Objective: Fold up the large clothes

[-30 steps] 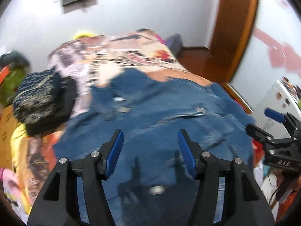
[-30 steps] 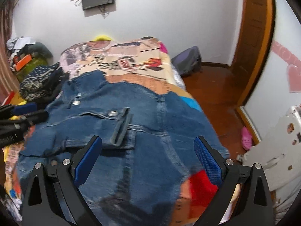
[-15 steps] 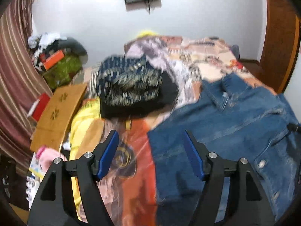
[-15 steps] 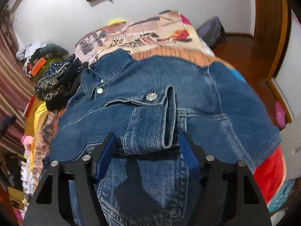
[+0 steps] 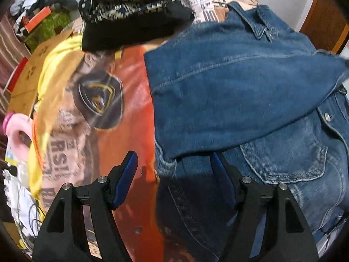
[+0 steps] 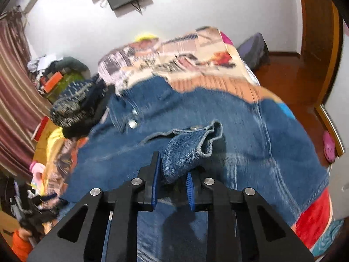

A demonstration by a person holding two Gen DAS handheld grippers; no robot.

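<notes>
A blue denim jacket [image 5: 229, 91] lies spread on a bed with a printed cover [image 5: 104, 131]; it also shows in the right wrist view [image 6: 250, 135]. One sleeve [image 5: 218, 118] lies folded across the jacket's front. My left gripper [image 5: 173, 170] is open and empty, low over the jacket's left edge. My right gripper [image 6: 172, 179] is shut on the sleeve cuff [image 6: 185, 152] and holds it lifted above the jacket body.
A dark patterned pile of folded clothes [image 5: 130, 6] sits at the head of the bed, left of the jacket collar. A cardboard box [image 5: 28, 74] and clutter stand left of the bed. Wooden floor [image 6: 301, 91] and a door lie right.
My right gripper has closed on the sleeve cuff and raised it. My left gripper has dropped lower and nearer the jacket's left edge, still open.
</notes>
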